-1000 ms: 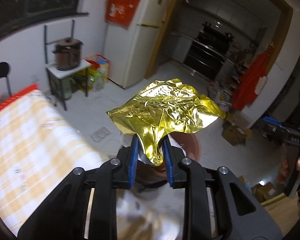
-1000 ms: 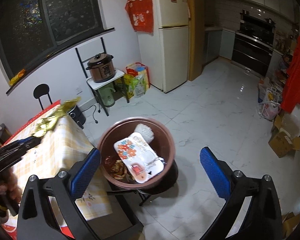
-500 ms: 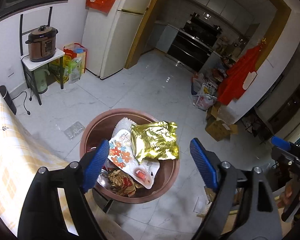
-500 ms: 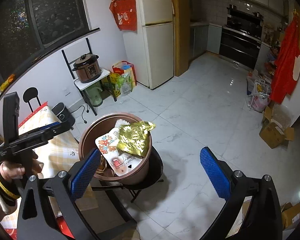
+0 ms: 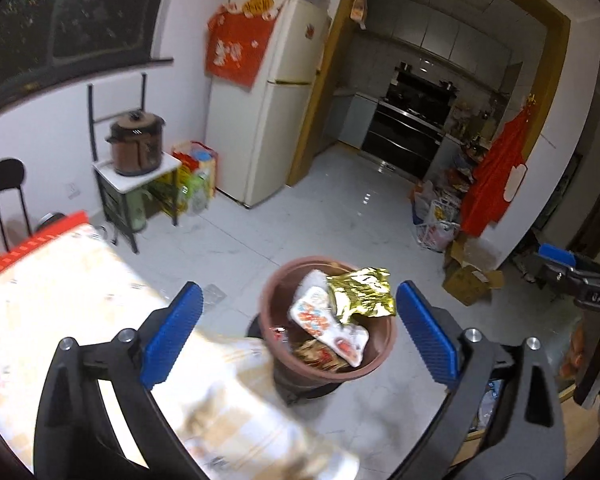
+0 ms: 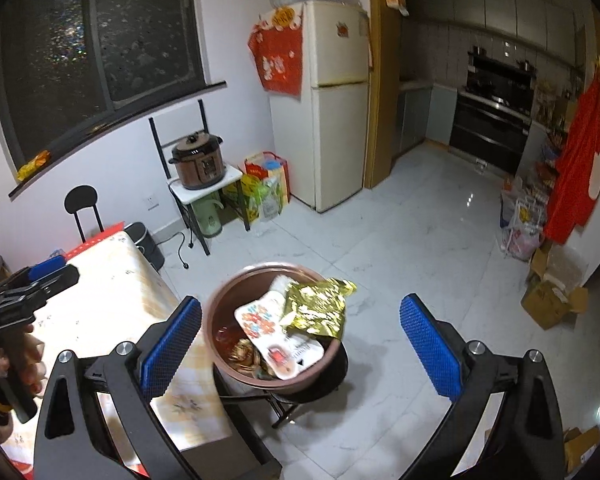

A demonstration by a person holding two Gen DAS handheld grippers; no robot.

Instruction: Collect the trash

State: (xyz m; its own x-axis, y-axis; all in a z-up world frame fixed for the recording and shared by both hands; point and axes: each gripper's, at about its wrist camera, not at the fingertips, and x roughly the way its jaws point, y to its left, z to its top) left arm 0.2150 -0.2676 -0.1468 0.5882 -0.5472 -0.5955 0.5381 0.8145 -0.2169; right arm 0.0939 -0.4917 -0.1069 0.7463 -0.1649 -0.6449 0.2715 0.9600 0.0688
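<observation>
A round brown bin [image 5: 374, 362] [image 6: 220, 312] stands on a black stool beside the table. In it lie a crumpled gold foil wrapper [image 5: 360, 292] [image 6: 316, 306], a white floral packet [image 5: 324, 322] [image 6: 268, 320] and other wrappers. My left gripper [image 5: 298, 330] is open and empty, held back from the bin above the table's edge. My right gripper [image 6: 300, 338] is open and empty, above and in front of the bin. The left gripper also shows in the right wrist view [image 6: 40, 280], over the table.
A table with a yellow checked cloth [image 5: 52, 300] [image 6: 112, 300] lies left of the bin. A fridge [image 6: 336, 108], a small stand with a brown cooker [image 6: 198, 160], a black chair [image 6: 82, 204] and cardboard boxes [image 6: 552, 300] line the white tiled floor.
My left gripper held the gold wrapper over the bin, then opened and dropped it in. It has since drawn back and up from the bin. The right gripper stayed open.
</observation>
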